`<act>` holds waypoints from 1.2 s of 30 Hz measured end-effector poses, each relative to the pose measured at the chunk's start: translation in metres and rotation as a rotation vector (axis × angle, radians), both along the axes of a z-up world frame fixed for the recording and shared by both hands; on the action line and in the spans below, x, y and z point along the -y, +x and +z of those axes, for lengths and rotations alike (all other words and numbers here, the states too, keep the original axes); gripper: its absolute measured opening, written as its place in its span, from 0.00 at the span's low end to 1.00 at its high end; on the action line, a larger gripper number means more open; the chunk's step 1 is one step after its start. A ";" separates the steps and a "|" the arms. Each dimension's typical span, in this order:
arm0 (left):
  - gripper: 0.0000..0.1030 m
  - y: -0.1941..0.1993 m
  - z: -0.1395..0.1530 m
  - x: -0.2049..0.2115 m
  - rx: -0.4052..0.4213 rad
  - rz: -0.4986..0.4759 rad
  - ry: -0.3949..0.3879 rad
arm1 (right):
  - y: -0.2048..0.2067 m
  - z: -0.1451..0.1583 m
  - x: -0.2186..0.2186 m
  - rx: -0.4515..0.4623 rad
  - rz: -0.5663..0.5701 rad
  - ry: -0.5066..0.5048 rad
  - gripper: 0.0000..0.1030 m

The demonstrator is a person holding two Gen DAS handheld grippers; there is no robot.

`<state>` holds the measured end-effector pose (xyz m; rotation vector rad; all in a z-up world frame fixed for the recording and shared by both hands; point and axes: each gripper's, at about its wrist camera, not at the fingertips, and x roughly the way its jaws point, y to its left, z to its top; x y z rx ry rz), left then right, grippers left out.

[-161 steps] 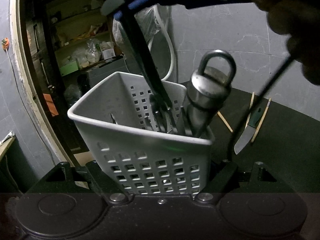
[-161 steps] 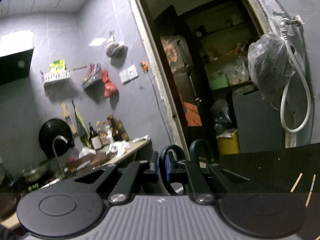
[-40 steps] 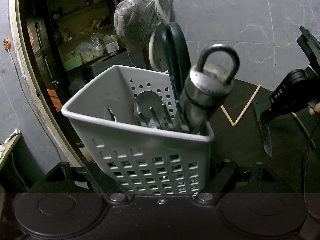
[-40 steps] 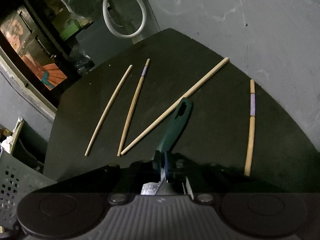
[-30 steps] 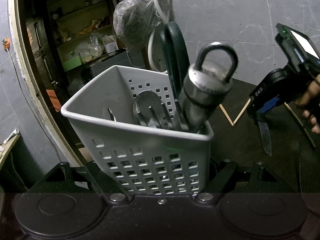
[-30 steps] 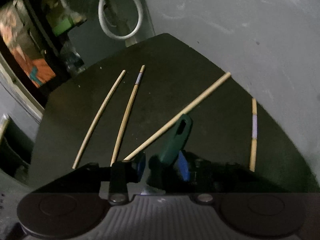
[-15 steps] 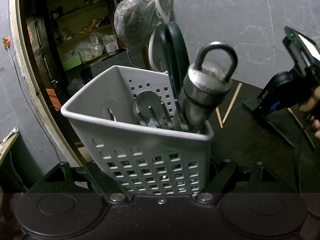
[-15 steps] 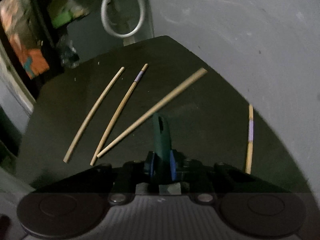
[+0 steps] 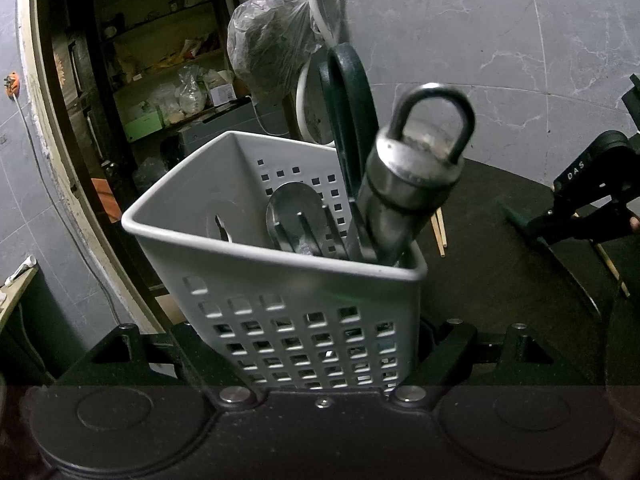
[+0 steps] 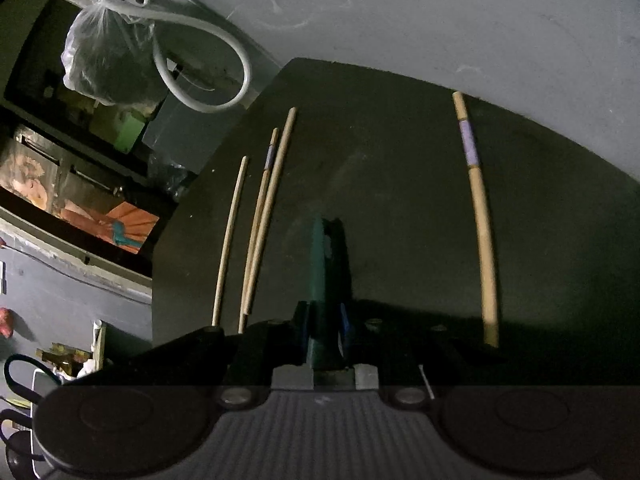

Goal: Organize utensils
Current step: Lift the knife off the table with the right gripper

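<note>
My left gripper (image 9: 320, 344) is shut on a white perforated utensil caddy (image 9: 280, 280). The caddy holds green-handled scissors (image 9: 352, 112), a steel tool with a ring top (image 9: 412, 184), a spoon (image 9: 292, 216) and forks. My right gripper (image 10: 324, 332) is shut on a green-handled knife (image 10: 326, 264), whose handle points forward over the dark table (image 10: 400, 184). In the left wrist view the right gripper (image 9: 560, 220) holds the knife (image 9: 520, 220) low over the table at right. Several wooden chopsticks (image 10: 268, 208) lie on the table, one apart at right (image 10: 480, 216).
A grey marble wall (image 9: 500, 40) backs the table. A hose and a plastic bag (image 9: 268, 48) hang from a tap behind the caddy. A doorway with cluttered shelves (image 9: 160, 92) opens at left. The table's left edge (image 10: 160, 260) drops off by the doorway.
My right gripper opened over the knife, closed on its green handle and has turned and lifted it off the table. The chopsticks were nudged closer together. The caddy has stayed still in my left gripper.
</note>
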<state>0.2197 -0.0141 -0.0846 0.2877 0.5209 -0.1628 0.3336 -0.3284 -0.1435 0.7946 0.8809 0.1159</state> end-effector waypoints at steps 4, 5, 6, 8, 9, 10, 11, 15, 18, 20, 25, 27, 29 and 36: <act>0.82 0.000 0.000 0.001 0.000 0.001 0.001 | -0.001 0.002 0.001 0.004 0.004 -0.027 0.17; 0.82 0.000 0.000 0.001 0.000 0.000 0.000 | -0.003 0.002 0.002 0.004 0.004 -0.030 0.17; 0.82 0.000 0.000 0.000 0.000 0.000 0.000 | -0.006 0.003 0.002 0.004 0.003 -0.034 0.17; 0.82 0.000 0.000 0.000 0.000 0.001 0.000 | -0.008 0.004 0.004 0.005 -0.008 -0.036 0.18; 0.82 0.000 0.000 0.000 0.000 0.000 0.000 | -0.009 0.003 0.007 0.005 -0.015 -0.031 0.18; 0.82 0.000 0.000 0.000 0.000 0.000 0.000 | -0.012 0.003 0.009 0.003 -0.024 -0.023 0.18; 0.82 0.000 0.000 0.000 0.000 0.000 0.000 | -0.014 0.002 0.011 0.002 -0.035 -0.013 0.18; 0.82 0.001 -0.001 0.001 0.000 0.000 0.002 | -0.018 -0.001 0.019 0.003 -0.056 0.002 0.17; 0.82 0.001 -0.001 0.000 -0.001 0.000 0.003 | -0.020 -0.004 0.022 0.005 -0.069 0.024 0.17; 0.82 0.001 -0.001 0.001 -0.001 0.000 0.004 | -0.022 -0.005 0.023 0.006 -0.072 0.026 0.17; 0.82 0.001 -0.001 0.001 -0.001 0.000 0.004 | -0.030 -0.005 0.030 0.013 -0.077 0.014 0.18; 0.82 0.001 -0.001 0.001 -0.001 0.000 0.005 | -0.032 -0.005 0.032 0.014 -0.080 0.016 0.18; 0.82 0.001 -0.001 0.001 -0.001 0.000 0.005 | -0.034 -0.006 0.035 0.015 -0.088 0.019 0.18; 0.82 0.001 -0.001 0.001 -0.001 0.000 0.005 | -0.036 -0.006 0.038 0.021 -0.098 0.009 0.18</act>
